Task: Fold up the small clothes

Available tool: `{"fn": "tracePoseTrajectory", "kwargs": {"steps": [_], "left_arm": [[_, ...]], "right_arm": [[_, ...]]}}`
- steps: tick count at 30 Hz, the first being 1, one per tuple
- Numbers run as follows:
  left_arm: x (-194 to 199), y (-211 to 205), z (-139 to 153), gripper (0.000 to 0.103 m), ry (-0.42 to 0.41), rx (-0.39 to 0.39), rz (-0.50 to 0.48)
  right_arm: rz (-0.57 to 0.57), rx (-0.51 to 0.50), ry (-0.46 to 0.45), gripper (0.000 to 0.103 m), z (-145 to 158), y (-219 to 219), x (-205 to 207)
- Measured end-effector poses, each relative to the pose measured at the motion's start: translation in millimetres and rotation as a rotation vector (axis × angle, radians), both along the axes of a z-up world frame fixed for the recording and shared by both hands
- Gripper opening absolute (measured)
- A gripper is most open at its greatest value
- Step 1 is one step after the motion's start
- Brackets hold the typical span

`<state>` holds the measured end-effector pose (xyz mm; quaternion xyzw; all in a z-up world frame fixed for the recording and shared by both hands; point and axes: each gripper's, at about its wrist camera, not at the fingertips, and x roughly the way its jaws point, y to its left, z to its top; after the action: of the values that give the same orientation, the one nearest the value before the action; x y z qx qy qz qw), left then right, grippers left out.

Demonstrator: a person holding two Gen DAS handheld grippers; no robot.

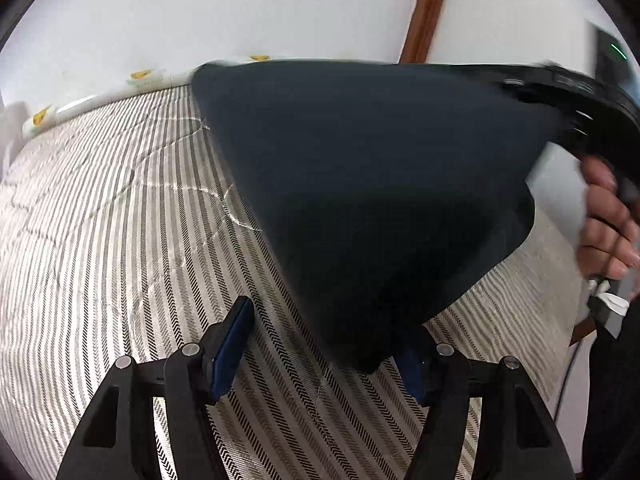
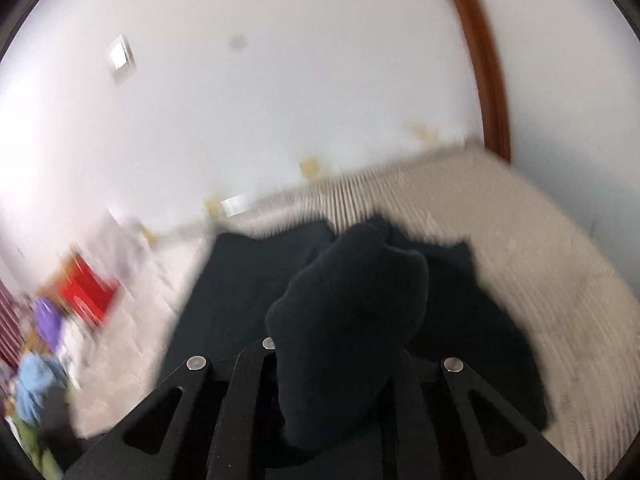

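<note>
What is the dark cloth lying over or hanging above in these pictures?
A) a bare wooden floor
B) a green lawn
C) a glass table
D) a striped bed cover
D: in the left wrist view the dark cloth hangs lifted above a striped bed cover with grey and white lines, which runs up to the white wall.

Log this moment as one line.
right gripper: shut on dark navy cloth garment, lifted | left gripper: open, beneath it | surface: striped bedcover
</note>
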<state>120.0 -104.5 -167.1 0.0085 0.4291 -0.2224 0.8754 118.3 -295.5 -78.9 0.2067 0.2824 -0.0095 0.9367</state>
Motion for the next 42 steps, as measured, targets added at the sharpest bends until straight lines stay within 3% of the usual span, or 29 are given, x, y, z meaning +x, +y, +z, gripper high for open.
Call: {"fn": "tracePoseTrajectory", "kwargs": {"steps": [1,3,8,11,12,13,15,16,19,21,23,28,34,38,42], "left_arm": [[2,0,0,0.065,0.002,-0.01,0.0],[0,-2,1,0.065,0.01,-0.034,-0.015],[0,-16,6,0.064,-0.024,-0.001,-0.016],[-1,-16,6,0.057,-0.018,-0.019,-0.01],[-2,-17,7,0.05,-0.019,-0.027,-0.017],[-3,-18,9,0.04,-0.024,-0.033,-0.024],[-5,-22,14,0.022,-0.039,-0.045,-0.046],[-7,-21,16,0.02,-0.065,-0.036,-0.035],[-4,-19,21,0.016,-0.101,-0.027,0.0],[-5,-2,26,0.016,-0.084,-0.071,0.038],[-3,20,30,0.015,-0.081,-0.104,0.075],[-13,91,37,0.015,-0.119,-0.06,0.181],[-20,160,30,0.015,-0.088,-0.068,0.317],[-21,165,18,0.016,-0.064,-0.092,0.314],[-19,148,14,0.019,-0.073,-0.045,0.295]], "right_arm": [[-0.053,-0.032,-0.053,0.011,9,-10,-20],[-0.116,-0.097,-0.068,0.011,7,-25,-38],[-0.129,-0.062,0.137,0.015,-49,-59,-35],[-0.155,-0.107,0.133,0.037,-61,-58,-49],[-0.18,-0.137,0.135,0.048,-61,-57,-52],[-0.195,-0.158,0.139,0.052,-63,-58,-52],[-0.189,-0.134,0.171,0.051,-69,-60,-47],[-0.184,-0.116,0.195,0.038,-73,-61,-43],[-0.167,-0.113,0.211,0.022,-71,-44,-35],[-0.157,-0.126,0.213,0.02,-67,-36,-30],[-0.122,-0.073,0.211,0.02,-66,-28,-25],[-0.003,-0.024,0.181,0.02,-65,24,-1],[0.143,-0.015,0.155,0.02,-65,102,31],[0.182,-0.037,0.127,0.02,-61,115,26],[0.189,-0.022,0.165,0.025,-71,101,16]]}}
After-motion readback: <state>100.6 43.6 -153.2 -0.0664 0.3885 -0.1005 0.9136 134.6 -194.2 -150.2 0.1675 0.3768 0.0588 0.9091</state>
